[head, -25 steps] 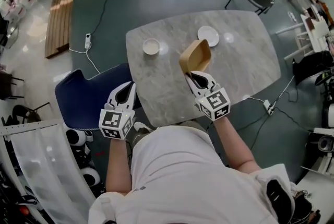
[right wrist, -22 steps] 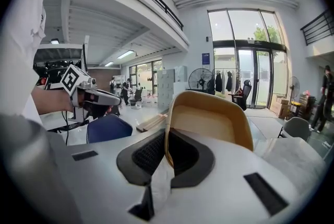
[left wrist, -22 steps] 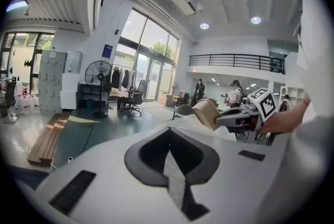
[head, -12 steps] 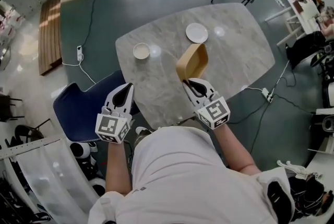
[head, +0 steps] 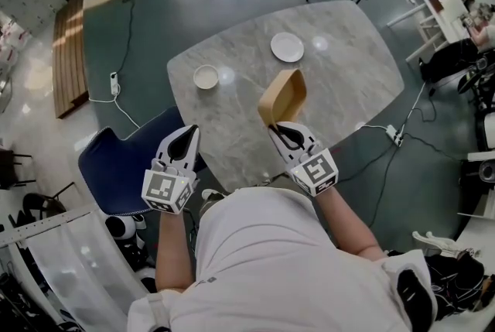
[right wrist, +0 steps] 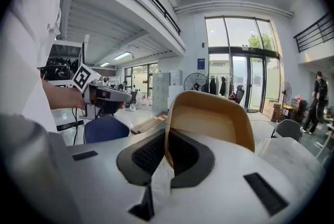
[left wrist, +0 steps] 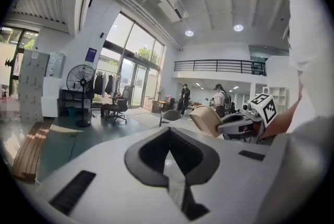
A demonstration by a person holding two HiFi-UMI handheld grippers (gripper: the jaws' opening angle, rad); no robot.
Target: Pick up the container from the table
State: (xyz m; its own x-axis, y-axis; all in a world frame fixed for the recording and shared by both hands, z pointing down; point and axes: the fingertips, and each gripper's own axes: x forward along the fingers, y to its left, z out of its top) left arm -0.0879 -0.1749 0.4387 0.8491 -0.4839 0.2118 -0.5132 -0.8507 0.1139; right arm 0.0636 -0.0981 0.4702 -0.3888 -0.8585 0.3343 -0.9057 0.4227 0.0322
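Near edge of table cut off by the person's shoulders and shirt. Lower rim of container buried between the jaws of the right gripper; how deep it sits cannot be read. Right gripper pinches one wall of the container, jaws tight on it. Container: tan, smooth, oblong with rounded corners, open, empty, tipped up on edge with its hollow facing left, held clear of the table over its near middle. Left gripper jaws pressed together, nothing between them, held off the table's left near side above a blue chair. Small bowl and plate on the far part, well apart.
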